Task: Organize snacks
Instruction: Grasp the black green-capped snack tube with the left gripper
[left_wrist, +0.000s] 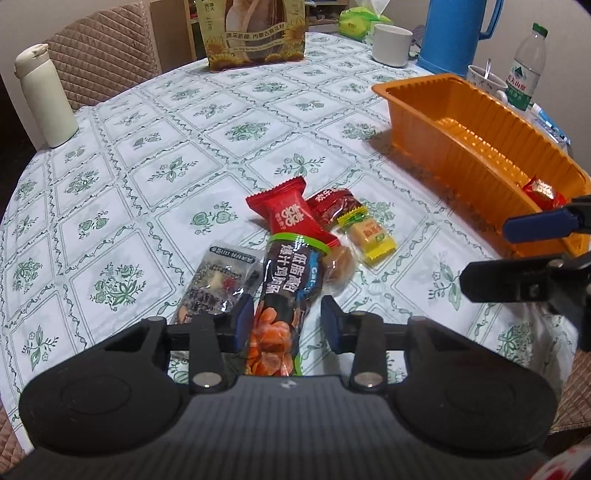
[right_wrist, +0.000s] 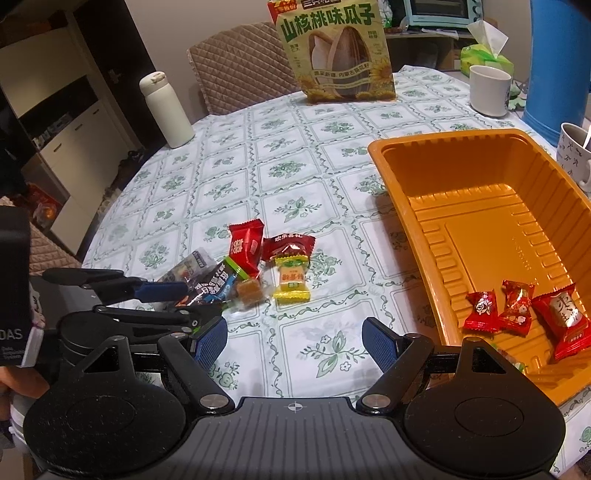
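Evidently the step in hand is picking the next snack from the loose pile at lower centre of the left wrist view, for transfer to the orange tray (left_wrist: 417, 110) at the right edge. The left gripper (left_wrist: 286, 319) straddles the long dark chicken-snack packet (left_wrist: 284, 295): its jaws stand narrowed around the wrapper, the left pad touching the packet's side, while the right pad shows a sliver of tablecloth beside it, so a firm grip cannot be confirmed. Next, judging by this, the jaws must finish pinching, then lift clear of the red packet (left_wrist: 291, 214) and yellow candy (left_wrist: 371, 236) lying against it. The right gripper (right_wrist: 295, 341) hovers with jaws wide apart and nothing between them, beside the tray's near corner, where three red candies (right_wrist: 517, 310) already lie.
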